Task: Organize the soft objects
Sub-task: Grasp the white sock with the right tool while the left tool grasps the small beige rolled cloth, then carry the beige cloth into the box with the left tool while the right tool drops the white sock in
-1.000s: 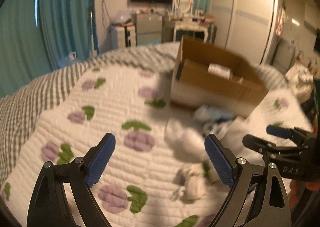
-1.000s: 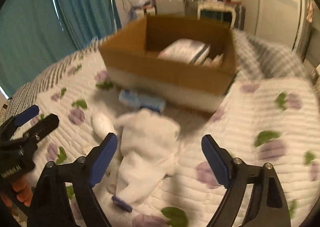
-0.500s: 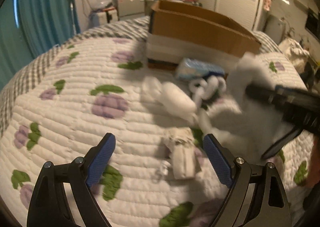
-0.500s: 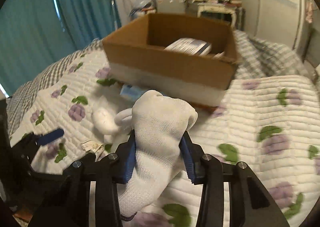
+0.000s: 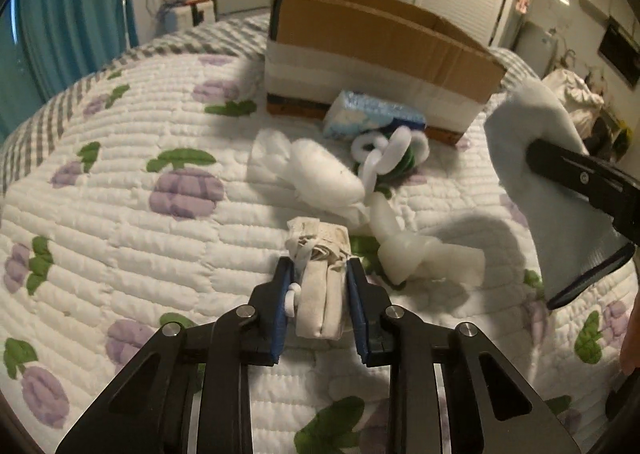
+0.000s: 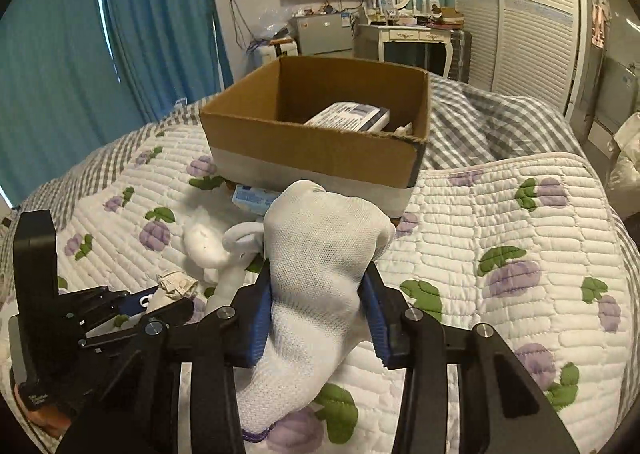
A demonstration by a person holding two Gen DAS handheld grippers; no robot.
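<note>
My left gripper [image 5: 318, 274] is shut on a folded cream cloth bundle [image 5: 320, 286] lying on the quilt. My right gripper [image 6: 318, 282] is shut on a white sock [image 6: 320, 254] and holds it above the bed; the sock also shows at the right of the left wrist view [image 5: 536, 158]. A cardboard box [image 6: 316, 150] stands on the bed beyond, holding a blue-and-white packet [image 6: 348, 118]. A white rolled sock [image 5: 324, 174], a white chain toy [image 5: 384, 158] and a white soft piece [image 5: 404, 250] lie between the grippers and the box.
A blue tissue pack [image 5: 372, 114] leans against the box's front. The bed has a white quilt with purple and green prints [image 5: 184, 190] and a grey checked blanket [image 6: 480, 126] behind. Teal curtains [image 6: 80, 34] hang at left; furniture stands at the back wall.
My left gripper has moved forward and closed on the cream cloth bundle. My right gripper holds the white sock and has lifted it a little higher.
</note>
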